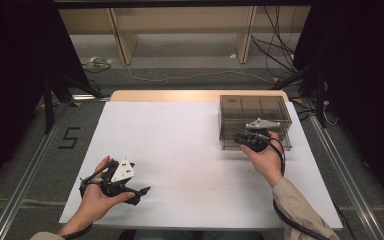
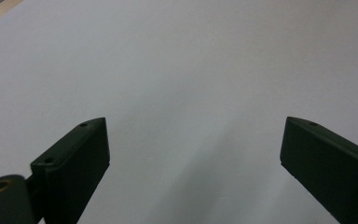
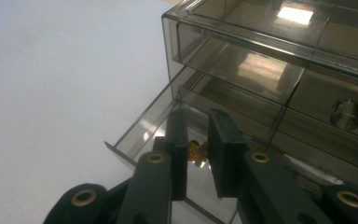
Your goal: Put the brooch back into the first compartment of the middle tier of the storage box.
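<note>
- A smoky clear drawer box [image 1: 254, 121] sits at the far right of the white table [image 1: 180, 150], close to its right edge; wide bare surface lies left of the box.
- Its lower drawer [image 3: 168, 126] is pulled out toward the person.
- The right gripper [image 3: 196, 151] has its jaws nearly together around a small knob [image 3: 196, 150] on the drawer front (the knob is mostly hidden, and whether the pads press on it I cannot tell).
- The left gripper [image 1: 130, 187] rests well left of the box, near the table's front edge, jaws spread wide with nothing between them.
</note>
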`<state>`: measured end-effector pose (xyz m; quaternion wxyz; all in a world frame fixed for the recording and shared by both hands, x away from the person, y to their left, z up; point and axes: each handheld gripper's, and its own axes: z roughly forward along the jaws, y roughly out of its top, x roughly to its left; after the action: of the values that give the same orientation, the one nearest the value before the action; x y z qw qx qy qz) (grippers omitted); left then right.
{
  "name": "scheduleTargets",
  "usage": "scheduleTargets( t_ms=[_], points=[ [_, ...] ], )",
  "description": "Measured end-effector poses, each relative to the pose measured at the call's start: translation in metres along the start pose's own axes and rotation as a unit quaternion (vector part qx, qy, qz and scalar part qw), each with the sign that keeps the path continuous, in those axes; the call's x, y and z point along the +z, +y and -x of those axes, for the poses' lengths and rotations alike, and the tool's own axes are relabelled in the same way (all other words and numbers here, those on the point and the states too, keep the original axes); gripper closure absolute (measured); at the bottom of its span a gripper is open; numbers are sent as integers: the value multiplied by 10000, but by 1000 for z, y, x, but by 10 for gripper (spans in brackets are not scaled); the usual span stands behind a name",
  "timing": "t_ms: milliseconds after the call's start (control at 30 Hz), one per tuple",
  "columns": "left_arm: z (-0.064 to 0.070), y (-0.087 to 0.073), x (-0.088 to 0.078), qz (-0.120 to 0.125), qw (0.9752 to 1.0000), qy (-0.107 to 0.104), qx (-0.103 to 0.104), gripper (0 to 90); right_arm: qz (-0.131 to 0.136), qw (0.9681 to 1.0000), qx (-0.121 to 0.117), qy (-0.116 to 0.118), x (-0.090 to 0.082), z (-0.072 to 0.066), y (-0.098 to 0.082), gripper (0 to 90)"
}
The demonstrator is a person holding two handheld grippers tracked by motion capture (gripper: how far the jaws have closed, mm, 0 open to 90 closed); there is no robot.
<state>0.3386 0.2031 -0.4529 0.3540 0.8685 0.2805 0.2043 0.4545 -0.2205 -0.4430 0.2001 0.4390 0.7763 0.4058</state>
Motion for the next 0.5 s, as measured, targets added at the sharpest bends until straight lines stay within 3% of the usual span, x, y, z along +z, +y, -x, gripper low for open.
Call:
scheduleTargets(
  t_ms=[500],
  points=[
    [0, 0, 0, -7, 10000, -1, -1, 80, -63, 10000, 2, 23, 5, -1, 2, 793]
  ],
)
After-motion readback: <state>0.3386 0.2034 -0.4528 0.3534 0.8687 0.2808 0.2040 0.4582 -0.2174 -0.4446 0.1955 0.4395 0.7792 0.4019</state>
